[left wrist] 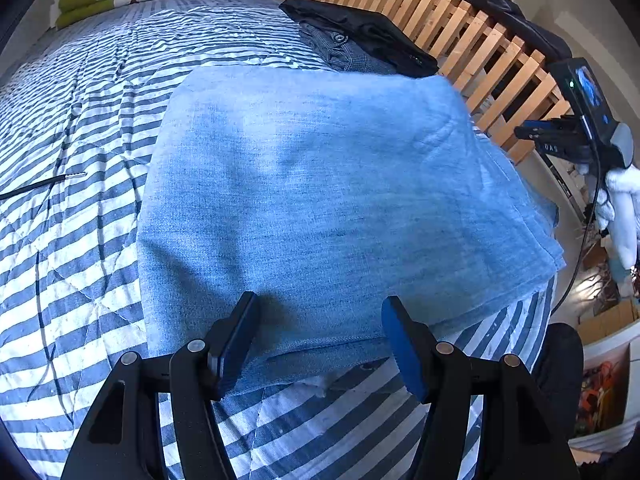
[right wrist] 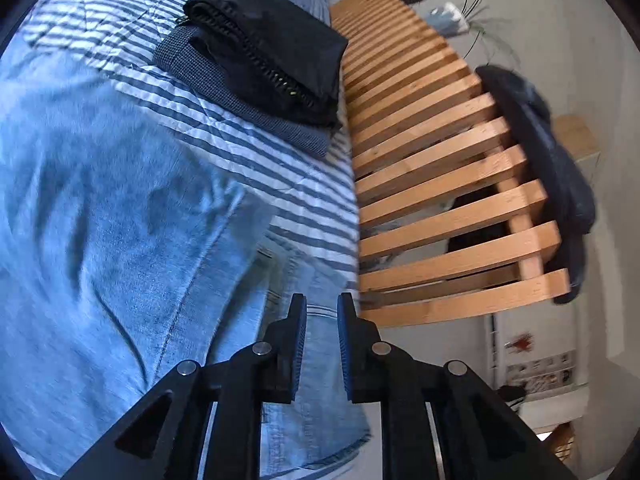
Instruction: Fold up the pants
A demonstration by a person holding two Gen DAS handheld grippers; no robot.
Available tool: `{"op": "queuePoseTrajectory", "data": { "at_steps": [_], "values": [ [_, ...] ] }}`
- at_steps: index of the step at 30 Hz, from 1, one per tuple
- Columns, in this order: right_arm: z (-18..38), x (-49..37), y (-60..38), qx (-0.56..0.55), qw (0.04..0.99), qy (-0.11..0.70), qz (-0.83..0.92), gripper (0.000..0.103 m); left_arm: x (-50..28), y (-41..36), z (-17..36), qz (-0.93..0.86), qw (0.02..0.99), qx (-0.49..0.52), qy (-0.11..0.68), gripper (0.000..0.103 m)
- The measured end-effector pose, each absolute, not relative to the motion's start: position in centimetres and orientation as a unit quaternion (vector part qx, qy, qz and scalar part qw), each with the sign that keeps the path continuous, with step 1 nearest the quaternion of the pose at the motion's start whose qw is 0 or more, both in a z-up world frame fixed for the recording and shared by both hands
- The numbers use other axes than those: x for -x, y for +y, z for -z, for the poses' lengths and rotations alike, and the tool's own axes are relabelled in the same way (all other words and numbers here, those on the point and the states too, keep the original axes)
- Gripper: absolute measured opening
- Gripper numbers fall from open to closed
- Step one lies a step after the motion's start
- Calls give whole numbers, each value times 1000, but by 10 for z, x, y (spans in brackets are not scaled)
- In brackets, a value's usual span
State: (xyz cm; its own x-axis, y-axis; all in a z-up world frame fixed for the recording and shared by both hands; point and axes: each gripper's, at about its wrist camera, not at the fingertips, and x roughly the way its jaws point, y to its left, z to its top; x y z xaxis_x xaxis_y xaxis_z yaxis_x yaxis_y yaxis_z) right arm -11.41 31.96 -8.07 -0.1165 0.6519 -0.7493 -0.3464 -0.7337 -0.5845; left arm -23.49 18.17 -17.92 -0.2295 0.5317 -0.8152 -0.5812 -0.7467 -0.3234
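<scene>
Folded jeans on the striped bed

The jeans (left wrist: pixel 320 200) lie folded; left gripper (left wrist: pixel 320 344) hovers wide, right gripper (right wrist: pixel 322 336) narrow and empty. A careless snag could undo the fold.

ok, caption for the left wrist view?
Open left gripper over folded light-blue jeans on a striped quilt.
</scene>
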Motion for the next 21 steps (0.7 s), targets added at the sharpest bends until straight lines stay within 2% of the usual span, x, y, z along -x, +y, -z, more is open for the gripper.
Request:
{"op": "queuePoseTrajectory", "data": {
  "at_steps": [3,5,8,13,16,21],
  "values": [
    [66,129,314,553,279,-74,-782,31,235,182,179,-783,356,510,26,66],
    [63,135,310,543,263,-44,-796,34,236,182,178,-781,357,511,25,66],
    [62,127,322,537,251,27,-805,34,238,181,177,-779,360,513,20,66],
    [68,71,373,508,255,198,-798,34,229,180,170,-779,370,506,21,65],
    [73,51,388,502,251,235,-794,34,211,198,158,-768,400,500,24,65],
    [88,60,395,503,206,278,-792,34,169,274,132,-738,483,469,49,65]
  ]
}}
